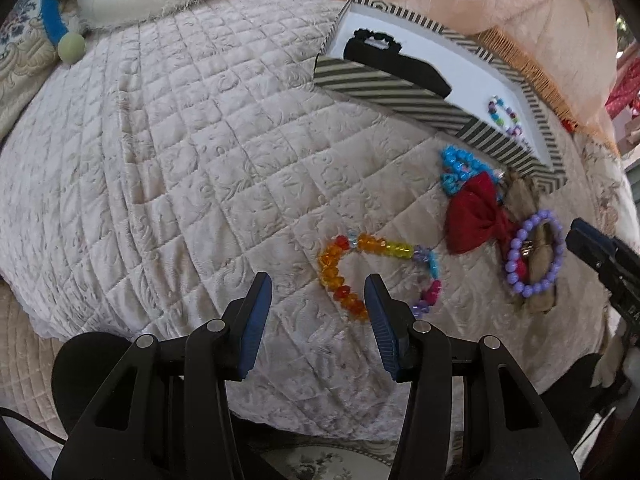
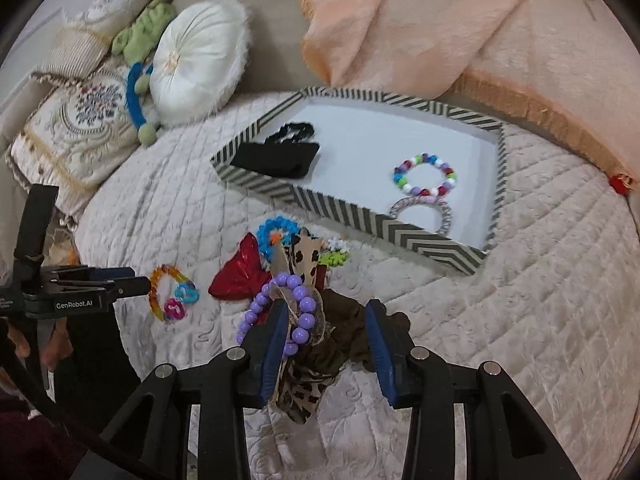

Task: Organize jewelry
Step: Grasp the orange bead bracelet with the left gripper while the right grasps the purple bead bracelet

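On the quilted bed cover lies a rainbow bead bracelet (image 1: 384, 248) (image 2: 153, 296). My left gripper (image 1: 318, 278) (image 2: 142, 285) hangs open just above its orange side, touching nothing. To the right sit a red bow (image 1: 476, 216) (image 2: 240, 276), a blue bead bracelet (image 1: 460, 160) (image 2: 276, 226), a purple bead bracelet (image 1: 510, 264) (image 2: 307, 303) and a leopard-print bow (image 2: 306, 256). My right gripper (image 2: 327, 306) (image 1: 576, 240) stands open over a brown scrunchie (image 2: 340, 320), its left finger against the purple beads. The striped tray (image 1: 380, 84) (image 2: 340, 212) holds black hair pieces, a multicolour bracelet (image 2: 426, 176) and a bangle.
A peach fringed blanket (image 2: 420, 20) lies behind the tray. A round white cushion (image 2: 196, 68), a blue and green plush toy (image 2: 136, 96) and embroidered pillows (image 2: 80, 128) crowd the back left. The bed's edge (image 1: 248, 412) curves just below my left gripper.
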{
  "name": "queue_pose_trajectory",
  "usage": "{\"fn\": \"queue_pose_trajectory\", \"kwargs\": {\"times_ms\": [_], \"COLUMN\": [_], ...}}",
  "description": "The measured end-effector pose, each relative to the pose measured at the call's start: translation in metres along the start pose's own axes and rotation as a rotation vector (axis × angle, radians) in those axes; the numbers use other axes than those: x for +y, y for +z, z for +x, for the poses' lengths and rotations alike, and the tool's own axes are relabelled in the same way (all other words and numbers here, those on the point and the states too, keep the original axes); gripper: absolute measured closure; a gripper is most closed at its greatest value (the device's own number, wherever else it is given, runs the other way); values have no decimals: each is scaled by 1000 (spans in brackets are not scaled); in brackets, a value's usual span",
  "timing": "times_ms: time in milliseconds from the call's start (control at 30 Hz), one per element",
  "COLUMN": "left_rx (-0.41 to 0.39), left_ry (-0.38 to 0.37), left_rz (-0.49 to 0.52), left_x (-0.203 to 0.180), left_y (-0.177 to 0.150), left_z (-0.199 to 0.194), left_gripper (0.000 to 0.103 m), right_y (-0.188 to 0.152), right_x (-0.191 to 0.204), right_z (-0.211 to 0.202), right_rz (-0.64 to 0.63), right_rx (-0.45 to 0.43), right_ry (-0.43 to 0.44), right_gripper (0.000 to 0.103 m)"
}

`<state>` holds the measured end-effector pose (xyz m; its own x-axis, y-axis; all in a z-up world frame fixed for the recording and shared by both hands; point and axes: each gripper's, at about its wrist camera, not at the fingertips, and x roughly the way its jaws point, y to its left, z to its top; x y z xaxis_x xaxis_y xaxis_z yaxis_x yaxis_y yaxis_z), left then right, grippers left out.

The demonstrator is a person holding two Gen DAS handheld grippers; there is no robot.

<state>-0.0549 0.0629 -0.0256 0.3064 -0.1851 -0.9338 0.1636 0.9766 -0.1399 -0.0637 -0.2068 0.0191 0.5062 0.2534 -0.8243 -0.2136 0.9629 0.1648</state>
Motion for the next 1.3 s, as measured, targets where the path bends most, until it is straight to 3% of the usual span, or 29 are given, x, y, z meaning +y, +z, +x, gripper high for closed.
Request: {"fn": "queue_pose_trajectory", "kwargs": {"times_ms": [233, 400, 533, 1067, 1133, 1300], "left_rx": [9, 11, 13, 11, 12, 18], "left_ry": [30, 27, 27, 28, 27, 29], "left_rz": [-6, -12, -20, -9, -12, -13], "left_x": [4, 6, 5, 3, 3, 3], "left_y": [7, 10, 13, 13, 13, 13], "left_z": [12, 15, 16, 19, 19, 20], "left_gripper": [55, 55, 55, 55, 55, 55], "right_y": [0, 11, 12, 4, 4, 9], "right_x": [8, -12, -11, 14, 18, 22], "right_z": [15, -3, 1, 24, 25, 9], "right_rz": [-65, 26, -26, -133, -152, -184], "right_rx": [33, -26, 9, 68, 64, 1], "right_ry": [-10, 57, -3, -24, -41, -78], "right_gripper": [67, 67, 67, 67, 72, 72]}}
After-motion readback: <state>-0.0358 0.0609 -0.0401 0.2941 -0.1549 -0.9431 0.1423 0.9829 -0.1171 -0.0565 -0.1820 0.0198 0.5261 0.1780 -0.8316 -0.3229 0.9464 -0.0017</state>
